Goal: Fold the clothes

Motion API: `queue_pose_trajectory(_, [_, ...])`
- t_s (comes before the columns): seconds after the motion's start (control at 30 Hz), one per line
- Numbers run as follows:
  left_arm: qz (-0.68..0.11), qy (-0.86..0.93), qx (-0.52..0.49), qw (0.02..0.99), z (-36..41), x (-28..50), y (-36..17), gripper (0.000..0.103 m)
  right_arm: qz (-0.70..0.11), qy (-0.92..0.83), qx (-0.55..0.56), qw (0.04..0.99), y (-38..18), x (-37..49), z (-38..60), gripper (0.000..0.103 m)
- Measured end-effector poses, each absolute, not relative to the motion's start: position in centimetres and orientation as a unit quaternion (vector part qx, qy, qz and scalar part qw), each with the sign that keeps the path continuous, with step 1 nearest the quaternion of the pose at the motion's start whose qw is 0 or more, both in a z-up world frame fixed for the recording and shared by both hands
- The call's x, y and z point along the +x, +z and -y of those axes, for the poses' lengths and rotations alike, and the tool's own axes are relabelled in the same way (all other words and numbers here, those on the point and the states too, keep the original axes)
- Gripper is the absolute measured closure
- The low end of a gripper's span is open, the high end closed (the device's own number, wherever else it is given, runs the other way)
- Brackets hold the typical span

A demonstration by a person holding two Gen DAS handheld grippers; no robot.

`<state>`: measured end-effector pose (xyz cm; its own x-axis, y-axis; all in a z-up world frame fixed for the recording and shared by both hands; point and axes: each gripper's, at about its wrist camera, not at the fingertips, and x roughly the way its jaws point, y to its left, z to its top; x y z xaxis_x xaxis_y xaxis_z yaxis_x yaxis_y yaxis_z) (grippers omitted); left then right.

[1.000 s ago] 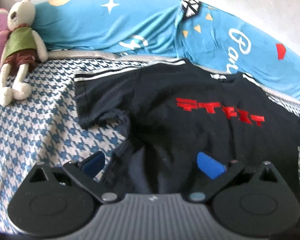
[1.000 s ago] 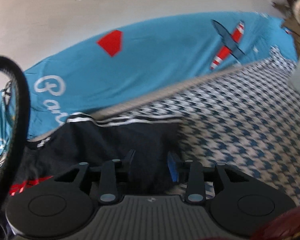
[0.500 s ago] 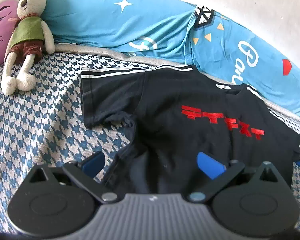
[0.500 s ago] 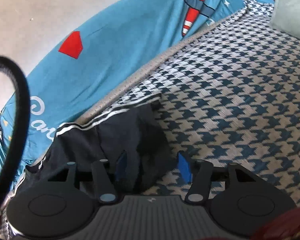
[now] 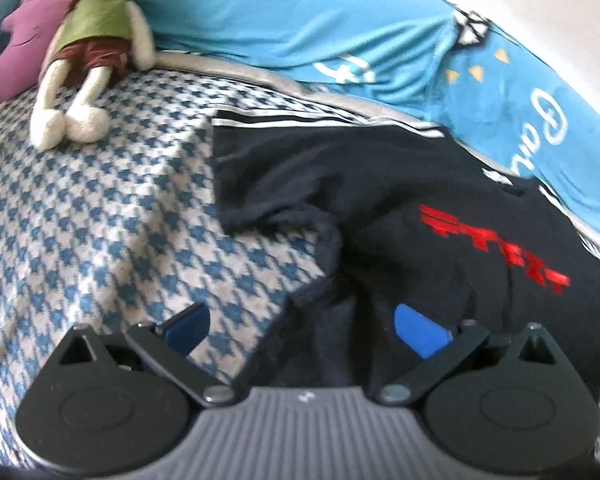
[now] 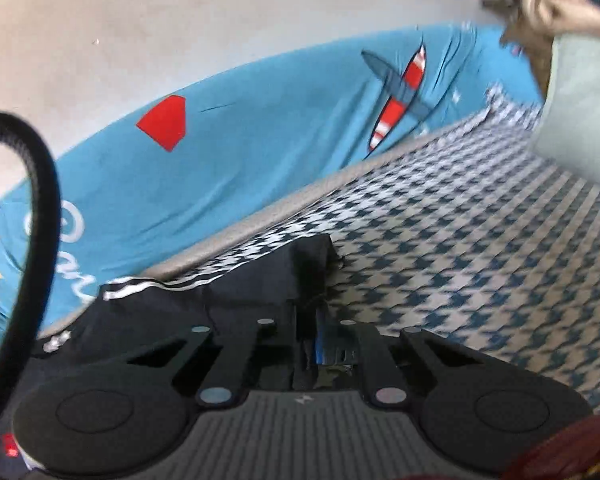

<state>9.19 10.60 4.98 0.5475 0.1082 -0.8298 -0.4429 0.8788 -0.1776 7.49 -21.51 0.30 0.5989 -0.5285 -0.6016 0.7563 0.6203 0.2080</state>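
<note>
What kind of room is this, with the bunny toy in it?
Most likely a bedroom. A houndstooth bedspread covers what looks like a bed, a blue printed quilt is bunched along the wall, and a stuffed rabbit leans by a purple cushion. A black T-shirt lies spread for folding.

Left tongs (image 5: 302, 326): jaws wide apart, blue pads (image 5: 418, 330) clear on both sides, nothing pinched, pointing steeply down. One pad sits over the shirt (image 5: 380, 200), the other off its edge. Right tongs (image 6: 312, 338): jaws drawn together, pinching a fold of the shirt's sleeve edge between the pads, angled down less steeply. Hands themselves not visible in either wrist view.
</note>
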Motion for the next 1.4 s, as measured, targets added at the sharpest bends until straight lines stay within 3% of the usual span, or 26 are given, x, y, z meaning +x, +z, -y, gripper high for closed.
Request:
queue_pose_trajectory(0.13, [-0.446, 0.181, -0.196, 0.854, -12.3, 9.1, 5.2, 0.0, -0.269, -0.362, 0.247, 0.858, -0.3, 7.6, 22.0, 0.091])
queue_pose_trajectory(0.2, [-0.445, 0.188, -0.203, 0.852, -13.1, 9.0, 5.3, 0.0, -0.255, -0.371, 0.253, 0.856, 0.3, 7.1, 21.9, 0.079])
queue_pose_trajectory(0.27, [-0.44, 0.197, -0.209, 0.851, -14.0, 9.0, 5.5, 0.0, -0.241, -0.382, 0.248, 0.857, 1.3, 6.5, 21.3, 0.073])
queue_pose_trajectory(0.43, [-0.419, 0.207, -0.229, 0.854, -15.4, 9.0, 6.1, 0.0, -0.229, -0.37, 0.258, 0.863, 3.3, 5.5, 19.2, 0.071])
queue_pose_trajectory(0.63, [-0.405, 0.186, -0.26, 0.856, -15.3, 9.3, 6.1, 0.0, -0.231, -0.314, 0.298, 0.871, 4.6, 4.3, 15.2, 0.054])
queue_pose_trajectory(1.27, [-0.389, 0.154, -0.285, 0.863, -13.2, 12.6, 3.7, 0.001, -0.306, -0.212, 0.298, 0.879, 2.4, 3.1, 8.5, 0.052])
queue_pose_trajectory(1.3, [-0.389, 0.155, -0.282, 0.864, -13.1, 12.8, 3.6, 0.003, -0.306, -0.212, 0.299, 0.879, 2.4, 3.1, 8.5, 0.052])
queue_pose_trajectory(1.4, [-0.39, 0.155, -0.277, 0.864, -12.9, 13.3, 3.0, 0.023, -0.307, -0.212, 0.301, 0.878, 2.4, 3.0, 8.7, 0.052])
